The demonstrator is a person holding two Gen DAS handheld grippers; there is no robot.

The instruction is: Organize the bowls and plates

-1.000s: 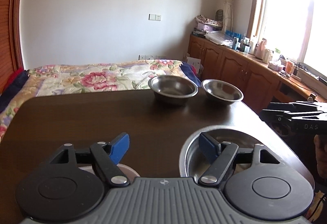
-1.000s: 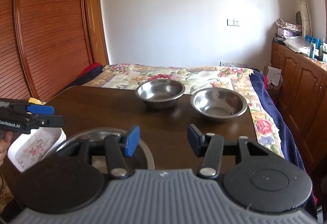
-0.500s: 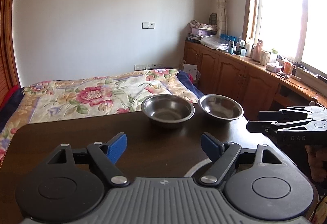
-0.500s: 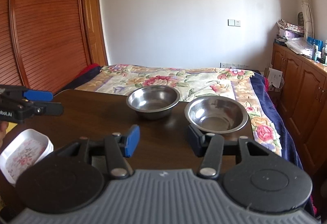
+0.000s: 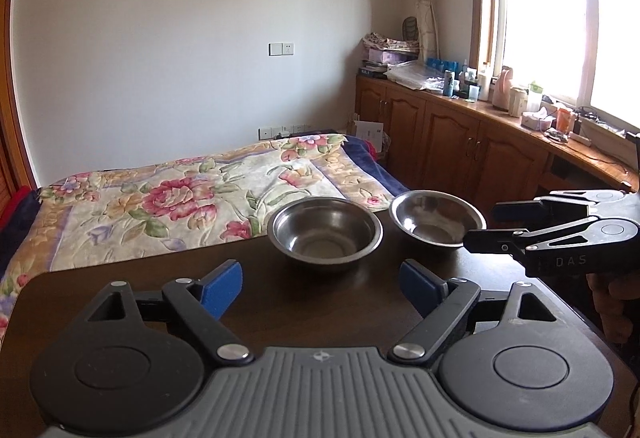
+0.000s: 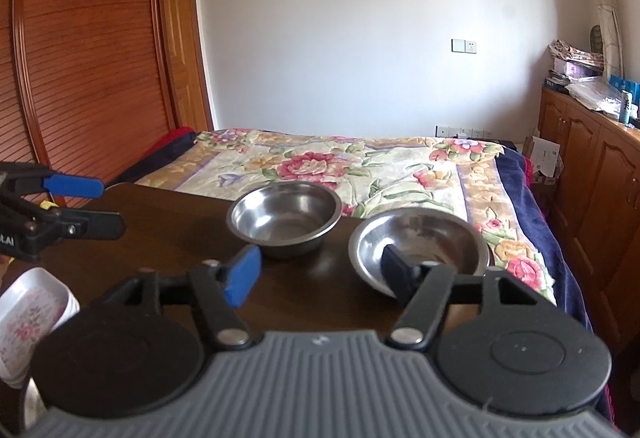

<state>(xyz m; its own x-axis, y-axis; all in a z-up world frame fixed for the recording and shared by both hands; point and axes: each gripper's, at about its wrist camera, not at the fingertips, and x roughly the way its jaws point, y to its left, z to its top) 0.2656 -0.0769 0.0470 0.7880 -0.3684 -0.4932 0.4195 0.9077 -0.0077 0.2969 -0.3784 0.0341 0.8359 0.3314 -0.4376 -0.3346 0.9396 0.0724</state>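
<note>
The left hand-held gripper [image 5: 320, 284] hung above the dark brown wooden desk [image 5: 120, 290] with its blue-padded fingers [image 5: 222, 288] spread wide apart and nothing between them. Straight ahead of it, near the far edge of the desk, sat a round stainless steel bowl [image 5: 325, 233], upright and empty. Just to the right of that bowl, close beside it, whether touching or not could not be told, stood a second, shallower stainless steel bowl [image 5: 434, 223], also empty.

The right hand-held gripper [image 6: 318, 272] was likewise spread open and held nothing. Its right finger [image 6: 394, 268] overlapped the near rim of the shallower steel bowl [image 6: 420, 244] in the right wrist view; whether it touched the rim could not be told. The deeper steel bowl [image 6: 285, 217] lay ahead and slightly left of this hand-held gripper. Down to its left, at the near corner of the desk, a white rectangular dish with a pink floral pattern [image 6: 32, 312] rested, partly cut off by the frame.

In the left wrist view the right hand-held gripper [image 5: 480, 228] reached in from the right side, its tips at the shallower bowl's right rim. A bed with a flowered quilt [image 5: 192, 198] lay beyond the desk.
</note>
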